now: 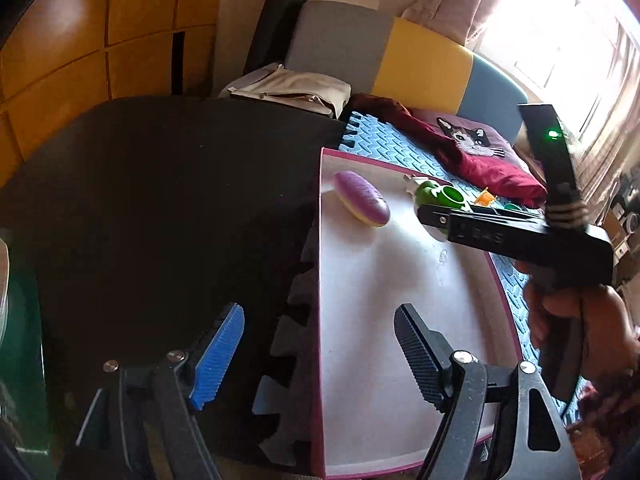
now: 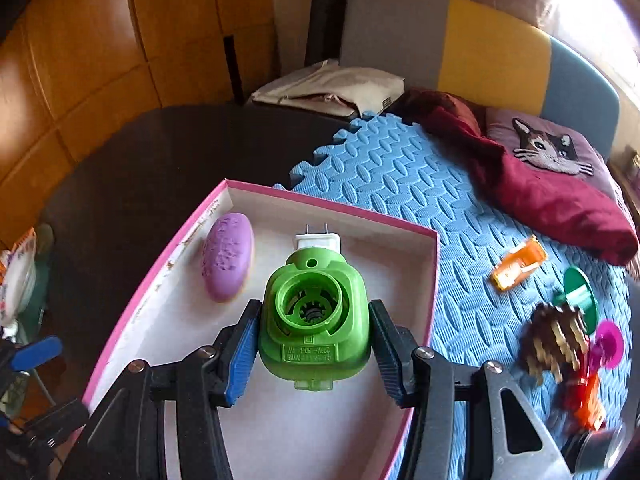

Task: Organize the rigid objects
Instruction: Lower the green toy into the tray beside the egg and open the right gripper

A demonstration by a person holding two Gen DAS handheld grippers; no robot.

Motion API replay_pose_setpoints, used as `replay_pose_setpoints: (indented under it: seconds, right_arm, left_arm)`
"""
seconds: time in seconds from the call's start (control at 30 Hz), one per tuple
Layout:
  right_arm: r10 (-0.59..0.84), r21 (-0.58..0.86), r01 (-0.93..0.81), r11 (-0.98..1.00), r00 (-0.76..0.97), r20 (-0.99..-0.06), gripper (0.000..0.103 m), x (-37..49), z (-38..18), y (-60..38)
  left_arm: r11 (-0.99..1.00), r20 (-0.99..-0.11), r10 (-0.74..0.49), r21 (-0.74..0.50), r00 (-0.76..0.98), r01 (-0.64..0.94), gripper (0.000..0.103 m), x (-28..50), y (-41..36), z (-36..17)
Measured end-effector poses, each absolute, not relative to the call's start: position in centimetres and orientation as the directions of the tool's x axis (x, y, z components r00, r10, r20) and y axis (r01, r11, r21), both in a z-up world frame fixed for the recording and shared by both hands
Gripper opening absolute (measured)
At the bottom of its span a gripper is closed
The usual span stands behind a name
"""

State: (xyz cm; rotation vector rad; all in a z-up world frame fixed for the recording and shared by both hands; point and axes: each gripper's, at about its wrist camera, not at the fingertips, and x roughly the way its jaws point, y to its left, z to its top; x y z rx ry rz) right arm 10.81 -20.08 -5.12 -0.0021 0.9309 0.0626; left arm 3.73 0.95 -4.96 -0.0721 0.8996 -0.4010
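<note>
Wooden wardrobe point(image 1: 80, 40), sunlit curtained window point(image 1: 560, 40).

The carrying surface is a bed covered with interlocking foam mats: a blue foam mat point(image 2: 400, 184) ahead and to the right of the right claw point(image 2: 314, 340), a black foam mat point(image 1: 160, 184) to its left. A pink-rimmed box point(image 2: 312, 200) sits directly under the claw, straddling both mats. On the blue mat to the claw's right lie an orange clip point(image 2: 518, 262), a green disc point(image 2: 580, 292), a spiky brown piece point(image 2: 554, 336) and a maroon garment point(image 2: 552, 196) further ahead.

plug-in device point(image 2: 313, 316) in box point(image 2: 430, 280), beside the oval case point(image 2: 227, 257).
</note>
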Motion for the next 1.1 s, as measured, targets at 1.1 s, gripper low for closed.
replay_pose_setpoints:
  seconds: [1.1]
  right_arm:
    - [0.139,0.195,-0.004,0.981,0.715,-0.685,0.054,6.5,0.7,-21.9]
  left_arm:
    - [0.921,-0.731,-0.383,-0.255,0.564,0.295,0.088,2.3,1.0,-3.9]
